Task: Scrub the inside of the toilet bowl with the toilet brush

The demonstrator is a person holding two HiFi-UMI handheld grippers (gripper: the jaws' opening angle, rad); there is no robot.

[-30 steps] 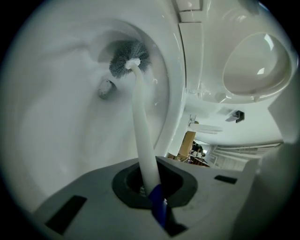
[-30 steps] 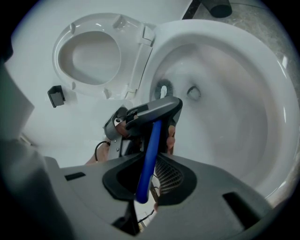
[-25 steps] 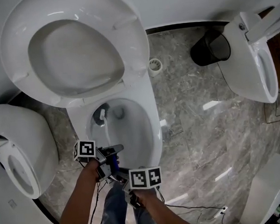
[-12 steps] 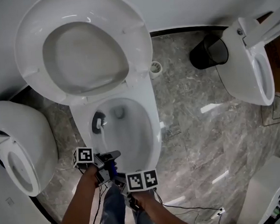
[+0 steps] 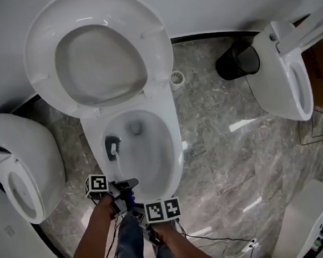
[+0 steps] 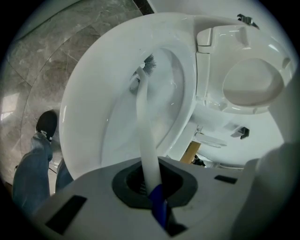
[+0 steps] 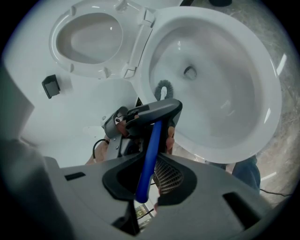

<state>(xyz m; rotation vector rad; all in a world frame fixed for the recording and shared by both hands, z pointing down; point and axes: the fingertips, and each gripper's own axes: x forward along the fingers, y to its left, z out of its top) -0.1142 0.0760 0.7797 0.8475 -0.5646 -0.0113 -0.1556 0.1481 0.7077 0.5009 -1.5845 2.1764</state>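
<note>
The grey veined stone floor (image 5: 224,143) carries an open toilet (image 5: 176,147) at centre. A second toilet (image 5: 24,158) stands at nine o'clock, a third (image 5: 282,71) at two. A black bin (image 5: 237,61) sits at one o'clock, a small white cup (image 5: 177,77) at twelve, and a thin cable (image 5: 220,239) lies at five.

left gripper (image 5: 127,187) and right gripper (image 5: 141,208) sit close together at the near rim of the open toilet bowl (image 5: 176,144). the toilet brush (image 5: 112,147) has its dark head against the bowl's left inner wall. a black bin (image 5: 237,62) stands on the marble floor (image 5: 230,148).
</note>
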